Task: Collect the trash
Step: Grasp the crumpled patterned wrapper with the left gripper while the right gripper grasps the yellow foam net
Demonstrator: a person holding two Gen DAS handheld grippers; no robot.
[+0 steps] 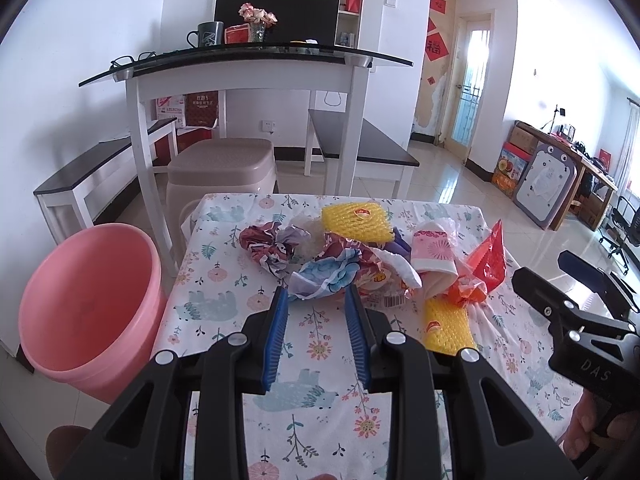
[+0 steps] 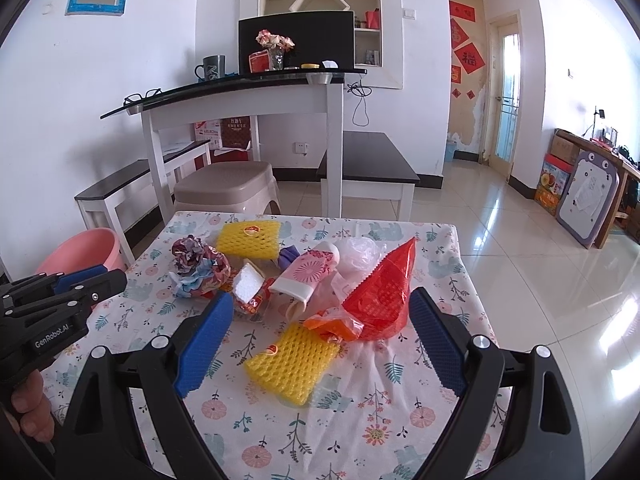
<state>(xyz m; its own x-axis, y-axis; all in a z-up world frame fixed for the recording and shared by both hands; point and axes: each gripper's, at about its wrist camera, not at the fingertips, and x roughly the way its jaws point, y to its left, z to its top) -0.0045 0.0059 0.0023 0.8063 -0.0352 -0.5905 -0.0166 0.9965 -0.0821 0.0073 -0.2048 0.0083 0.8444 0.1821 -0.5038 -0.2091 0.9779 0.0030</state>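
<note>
A heap of trash lies on the floral tablecloth: two yellow foam nets, a red plastic bag, an orange bag, a pink-and-white paper sleeve and crumpled wrappers. My left gripper is open, its blue pads just short of a blue-and-white crumpled wrapper and not touching it. My right gripper is wide open above the near foam net and the red bag, holding nothing. Each gripper shows in the other's view: left gripper, right gripper.
A pink bucket stands on the floor by the table's left edge. Behind the table are a beige stool, a white desk with a glass top and two dark benches. Tiled floor opens to the right.
</note>
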